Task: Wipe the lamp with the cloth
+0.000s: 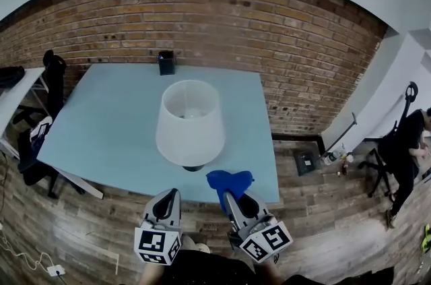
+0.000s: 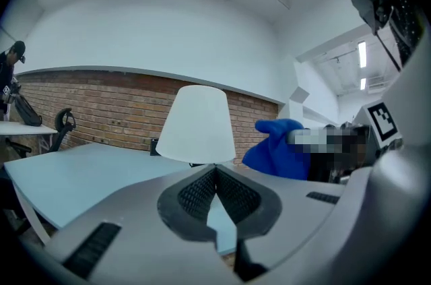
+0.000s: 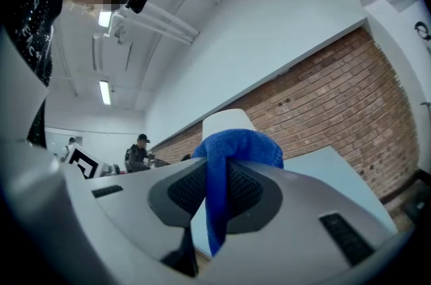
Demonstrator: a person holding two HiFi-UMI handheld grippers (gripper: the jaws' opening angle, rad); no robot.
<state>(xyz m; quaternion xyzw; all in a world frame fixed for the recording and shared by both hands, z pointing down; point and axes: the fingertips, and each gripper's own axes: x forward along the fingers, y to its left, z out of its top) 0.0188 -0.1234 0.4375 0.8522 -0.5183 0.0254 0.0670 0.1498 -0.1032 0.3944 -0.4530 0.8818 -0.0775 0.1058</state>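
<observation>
Blue cloth [image 1: 229, 180] pinched in right gripper [image 1: 236, 198] jaws, white cone-shaded lamp [image 1: 190, 122] upright, left gripper [image 1: 168, 201] jaws together

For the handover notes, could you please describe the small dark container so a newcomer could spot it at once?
Start at the pale blue table in front of the brick wall. The container stands at its far edge, behind the white lamp. It is small, dark and boxy, unlike that tall, pale-shaded lamp.

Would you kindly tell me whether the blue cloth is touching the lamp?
Apart. The head view shows a strip of bare table between the cloth and the lamp, both shade and base.
</observation>
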